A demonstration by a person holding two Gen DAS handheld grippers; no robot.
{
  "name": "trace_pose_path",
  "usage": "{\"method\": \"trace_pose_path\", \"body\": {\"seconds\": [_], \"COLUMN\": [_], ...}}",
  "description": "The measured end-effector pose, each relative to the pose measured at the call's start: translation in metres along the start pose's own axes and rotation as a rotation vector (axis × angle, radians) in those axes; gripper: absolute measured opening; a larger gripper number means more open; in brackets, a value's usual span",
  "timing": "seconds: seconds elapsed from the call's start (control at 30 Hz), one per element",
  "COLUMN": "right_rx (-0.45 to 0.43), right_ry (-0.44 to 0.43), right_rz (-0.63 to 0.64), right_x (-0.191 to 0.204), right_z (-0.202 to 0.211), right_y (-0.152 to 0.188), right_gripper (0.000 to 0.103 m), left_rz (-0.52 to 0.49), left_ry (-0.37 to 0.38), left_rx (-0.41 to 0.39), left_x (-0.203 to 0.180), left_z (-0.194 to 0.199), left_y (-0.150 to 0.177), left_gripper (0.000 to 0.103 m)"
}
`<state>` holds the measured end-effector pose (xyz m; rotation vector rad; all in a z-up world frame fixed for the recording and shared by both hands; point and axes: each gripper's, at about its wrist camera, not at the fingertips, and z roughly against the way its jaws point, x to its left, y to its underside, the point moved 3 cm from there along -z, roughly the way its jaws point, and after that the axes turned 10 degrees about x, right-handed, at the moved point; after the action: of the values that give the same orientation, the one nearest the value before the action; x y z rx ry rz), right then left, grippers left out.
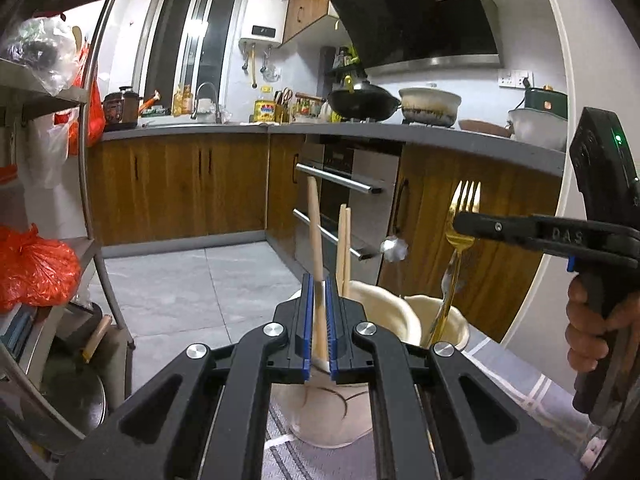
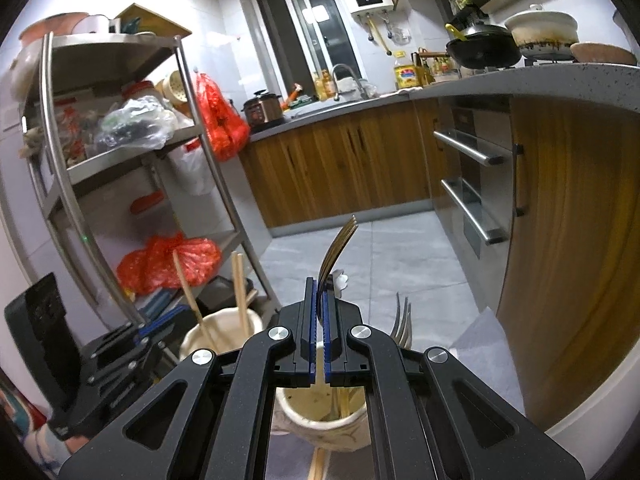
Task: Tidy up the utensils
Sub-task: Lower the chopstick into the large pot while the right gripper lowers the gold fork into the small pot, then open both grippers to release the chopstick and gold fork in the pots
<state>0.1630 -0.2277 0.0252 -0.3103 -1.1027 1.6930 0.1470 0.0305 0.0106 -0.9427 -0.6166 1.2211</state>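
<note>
My left gripper [image 1: 319, 286] is shut on a wooden-handled utensil [image 1: 314, 220] that stands upright over a cream ceramic holder [image 1: 384, 304]. A pair of chopsticks [image 1: 343, 248] stands in that holder. From the right, my right gripper [image 1: 460, 222] is shut on a gold fork [image 1: 464, 204], tines up, over the neighbouring cream cup [image 1: 456, 322]. In the right wrist view the right gripper [image 2: 319, 292] pinches the gold fork [image 2: 340, 244] above the cup [image 2: 320, 420], where a silver fork [image 2: 402, 320] also stands. The left gripper [image 2: 136, 336] shows at the left, beside the chopsticks [image 2: 240, 292].
A steel shelf rack [image 2: 64, 184] with red and clear plastic bags stands to the left. Wooden cabinets and an oven with bar handles [image 1: 340, 180] run behind, under a grey counter [image 1: 440, 140]. A person's hand [image 1: 592, 332] grips the right gripper's handle. A striped cloth [image 1: 288, 456] lies under the holder.
</note>
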Motion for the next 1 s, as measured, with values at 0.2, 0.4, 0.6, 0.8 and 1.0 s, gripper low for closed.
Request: {"method": "trace_pose_path", "body": {"seconds": [0.2,0.4,0.6,0.8,1.0], "right_rx": [0.044,0.068,0.062,0.033,0.011], "right_ry": [0.026,0.039,0.041,-0.003,-0.036], "right_rz": [-0.010,-0.009,0.017,0.016,0.030], "right_x": [-0.012,-0.014,-0.010,-0.011,-0.010], "right_z": [-0.024,-0.040,-0.037,-0.023,-0.012], "right_y": [-0.012,-0.016,-0.016,-0.013,-0.010], "right_gripper": [0.004,0.005,0.013,0.046,0.073], "left_rz": [0.022,0.012,0.012,0.010,0.009], "left_ry": [-0.006,-0.001,-0.002,-0.002,0.004], "left_rx": [0.027,0.022,0.025,0.029,0.023], "left_x": [0.009,0.008,0.007,0.007,0.009], "left_z": [-0.001,0.006,0.007,0.009,0.013], "left_y": [0.000,-0.001,-0.001,-0.001,0.003], "left_gripper": [0.007,0.007,0.008,0.009,0.022]}}
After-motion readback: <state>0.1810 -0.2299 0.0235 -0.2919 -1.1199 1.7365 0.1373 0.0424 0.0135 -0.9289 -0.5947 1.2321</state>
